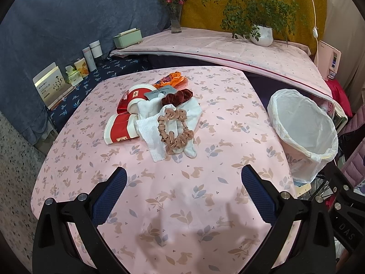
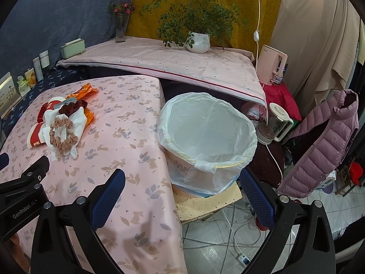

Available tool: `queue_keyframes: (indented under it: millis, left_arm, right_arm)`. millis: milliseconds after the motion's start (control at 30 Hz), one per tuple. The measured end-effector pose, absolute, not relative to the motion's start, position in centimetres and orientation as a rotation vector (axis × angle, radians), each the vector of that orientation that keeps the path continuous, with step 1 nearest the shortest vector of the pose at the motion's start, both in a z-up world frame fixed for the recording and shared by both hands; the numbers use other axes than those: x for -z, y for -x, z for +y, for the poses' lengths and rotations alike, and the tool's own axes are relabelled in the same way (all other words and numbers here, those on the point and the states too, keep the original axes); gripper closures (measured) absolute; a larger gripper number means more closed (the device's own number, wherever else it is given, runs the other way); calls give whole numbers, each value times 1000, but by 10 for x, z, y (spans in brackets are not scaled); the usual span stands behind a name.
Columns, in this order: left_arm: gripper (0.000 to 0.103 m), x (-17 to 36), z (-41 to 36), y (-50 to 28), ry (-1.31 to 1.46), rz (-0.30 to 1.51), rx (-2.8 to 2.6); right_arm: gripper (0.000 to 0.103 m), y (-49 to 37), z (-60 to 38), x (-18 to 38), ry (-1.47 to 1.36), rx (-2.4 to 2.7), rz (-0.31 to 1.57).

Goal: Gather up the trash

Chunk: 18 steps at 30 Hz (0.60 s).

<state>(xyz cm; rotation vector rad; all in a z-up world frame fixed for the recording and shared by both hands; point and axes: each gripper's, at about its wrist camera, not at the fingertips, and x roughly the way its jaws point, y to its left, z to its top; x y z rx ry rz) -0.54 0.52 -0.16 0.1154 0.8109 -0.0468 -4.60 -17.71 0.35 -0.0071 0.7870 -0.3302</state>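
Observation:
A heap of items lies mid-table on the pink rabbit-print cloth (image 1: 205, 196): red and cream paper cups (image 1: 122, 129), white tissues (image 1: 151, 134), a tan scrunchie (image 1: 175, 130), a dark red scrunchie (image 1: 176, 97), a grey card (image 1: 157, 93) and an orange wrapper (image 1: 170, 78). The same heap (image 2: 61, 125) shows at far left in the right wrist view. A bin lined with a white bag (image 1: 303, 130) (image 2: 206, 137) stands off the table's right edge. My left gripper (image 1: 183, 178) hovers open short of the heap. My right gripper (image 2: 181, 181) is open, just before the bin.
Boxes and jars (image 1: 86, 64) line the left ledge. A vase (image 1: 175, 20), a green box (image 1: 127, 37) and a potted plant (image 1: 261, 34) stand on the raised back surface. A kettle (image 2: 275, 123), a mauve jacket (image 2: 324, 141) and floor cables (image 2: 228, 230) lie to the right.

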Motion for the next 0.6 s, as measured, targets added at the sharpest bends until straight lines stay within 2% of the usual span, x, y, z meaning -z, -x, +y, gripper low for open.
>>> queue_keyframes:
  millis: [600]
  left_arm:
    - [7,-1,2,5,-119,804,49]
  right_arm:
    - [7,47,-178,-5,8,332,786]
